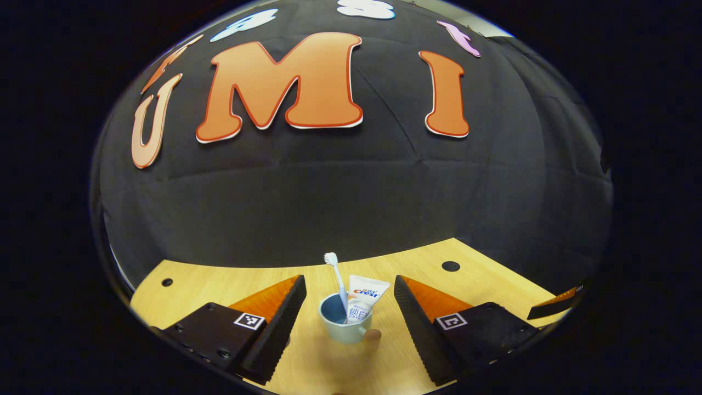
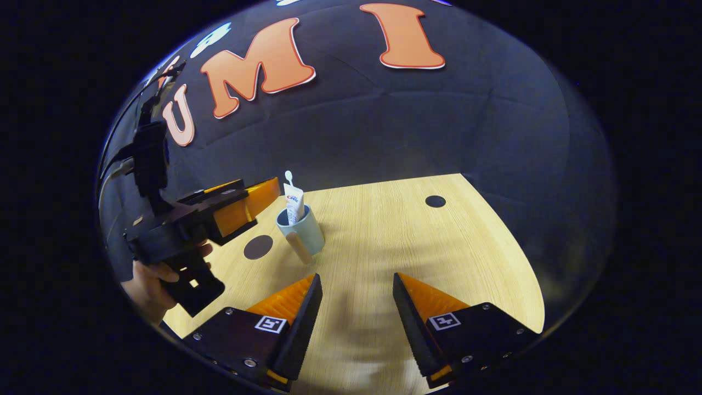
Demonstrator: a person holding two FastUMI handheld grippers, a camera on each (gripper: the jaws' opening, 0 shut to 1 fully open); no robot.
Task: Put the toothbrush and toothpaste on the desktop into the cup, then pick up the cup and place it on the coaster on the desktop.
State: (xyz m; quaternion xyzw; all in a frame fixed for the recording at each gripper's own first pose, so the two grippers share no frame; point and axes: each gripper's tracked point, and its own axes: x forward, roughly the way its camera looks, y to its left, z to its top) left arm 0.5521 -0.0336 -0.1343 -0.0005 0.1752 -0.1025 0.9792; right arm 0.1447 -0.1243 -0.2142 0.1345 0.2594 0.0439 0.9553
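We see pale blue ceramic cup (image 1: 344,323) upright on light wood tabletop (image 2: 417,247), white toothbrush (image 1: 334,274) and white toothpaste tube (image 1: 364,299) inside. Left hand-held gripper (image 1: 346,312) wide around cup, not touching. Right hand-held gripper (image 2: 356,307) wide, empty. Dark round coaster (image 2: 258,247) just beside cup.

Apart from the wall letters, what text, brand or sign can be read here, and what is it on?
Toothpaste tube: printed label; its small lines are too small to read.
Left tongs: a square coded marker on each finger, a pattern, no words.
Right tongs: square coded markers too, no words.
Cup: no print seen.
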